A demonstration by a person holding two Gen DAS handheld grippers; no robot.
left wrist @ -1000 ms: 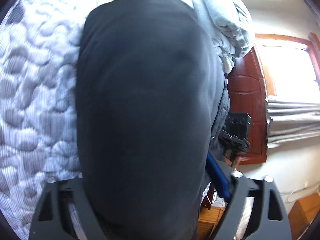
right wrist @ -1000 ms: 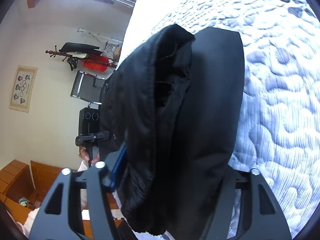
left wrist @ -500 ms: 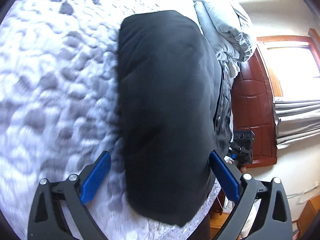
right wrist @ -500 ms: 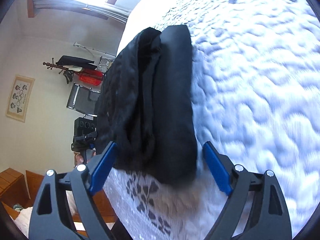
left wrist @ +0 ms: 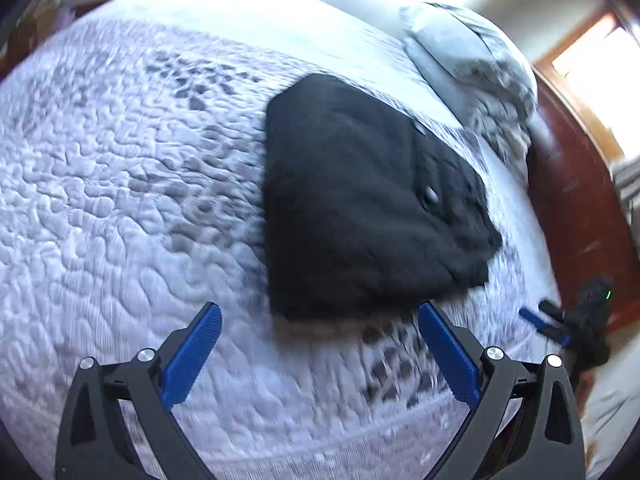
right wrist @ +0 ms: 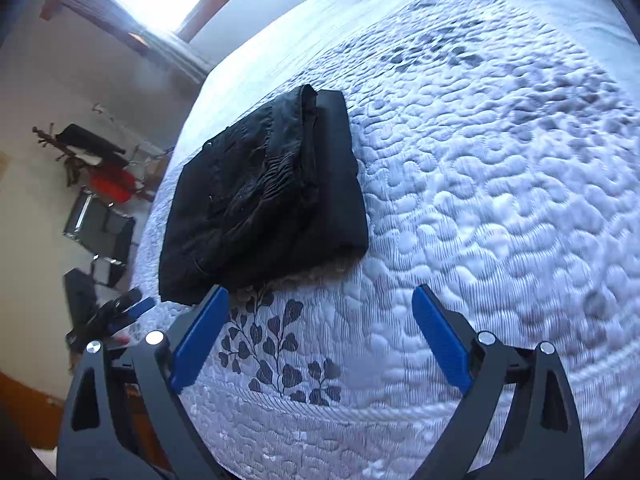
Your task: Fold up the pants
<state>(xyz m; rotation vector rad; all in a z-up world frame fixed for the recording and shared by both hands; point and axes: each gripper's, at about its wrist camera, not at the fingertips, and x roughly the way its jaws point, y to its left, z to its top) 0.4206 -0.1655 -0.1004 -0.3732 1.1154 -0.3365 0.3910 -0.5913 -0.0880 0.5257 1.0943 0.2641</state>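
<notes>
- The black, soft-fabric pants [left wrist: 360, 200], folded into a thick rectangular bundle, are lying on the white quilted bedspread [left wrist: 120, 200], near the bed's front edge.
- The left gripper [left wrist: 320, 356] is hovering with its blue-padded jaws spread wide, nothing between them; the bundle is sitting just beyond the tips.
- The right gripper [right wrist: 320, 336] is standing spread and empty too, its jaws having just been opening, with only the leaf-printed quilt showing between them.
- The bundle is looking light, limp and non-slippery (a judgement); the rumpled waistband layers [right wrist: 276, 168] are sitting looser than the smooth folded side.
- Pinching through all layers at a corner is probably the safest hold.
- Open quilt is stretching wide on one side; the grey pillows [left wrist: 472, 64] are crowding the far end.
</notes>
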